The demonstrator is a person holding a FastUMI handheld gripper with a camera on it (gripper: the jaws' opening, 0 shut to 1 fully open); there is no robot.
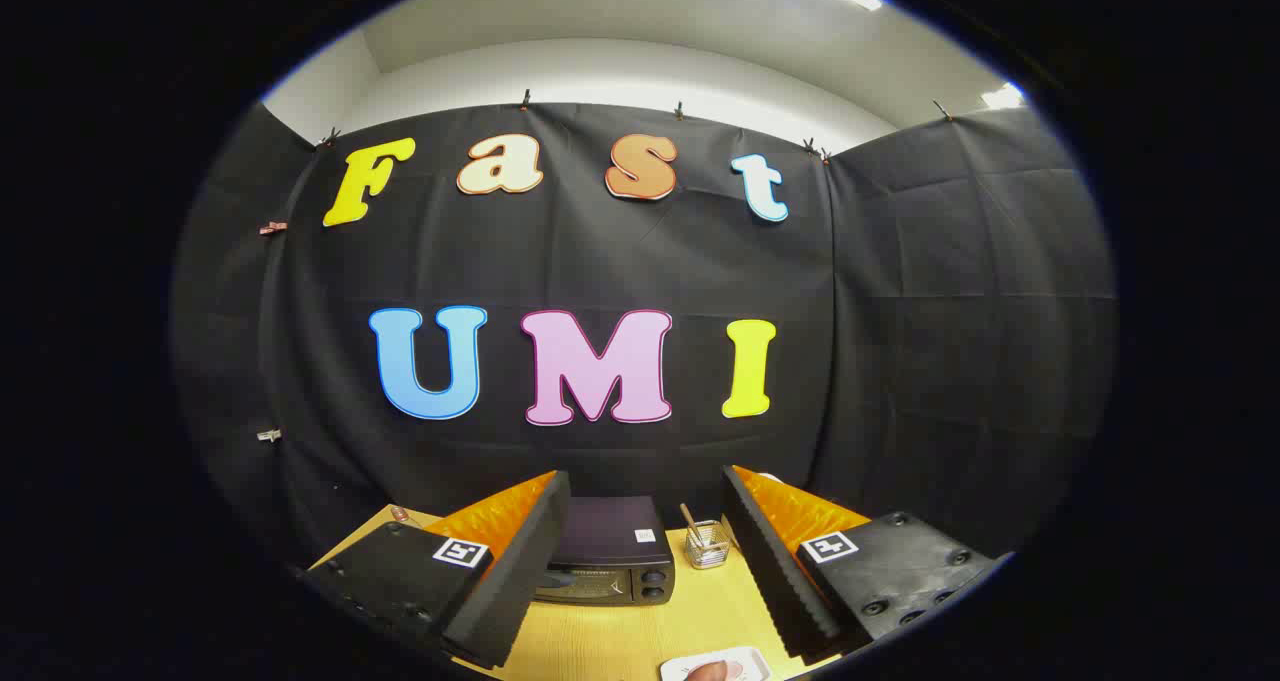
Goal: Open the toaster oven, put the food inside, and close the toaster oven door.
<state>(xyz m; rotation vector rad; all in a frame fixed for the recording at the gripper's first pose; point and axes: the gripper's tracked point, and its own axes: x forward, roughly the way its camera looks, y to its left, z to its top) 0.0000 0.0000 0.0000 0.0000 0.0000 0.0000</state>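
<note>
My claw [645, 561] hangs released, its 2 fingers spread wide with nothing between them. Beyond them, on the wooden table [620, 636], sits 1 toaster oven [608, 559], door closed, 2 knobs on its front (its small top sticker is too tiny to read). Just beside it stands 1 wire holder [707, 545]. Near me, 1 plate [722, 666] with food lies at the table's edge, bare wood between.

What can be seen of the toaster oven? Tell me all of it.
The toaster oven is a small dark box with a flat top bearing a small white sticker, a front door that looks closed, and two round knobs at its right. It stands upright on the wooden table, beyond the open tongs, untouched, left of a wire cup.
</note>
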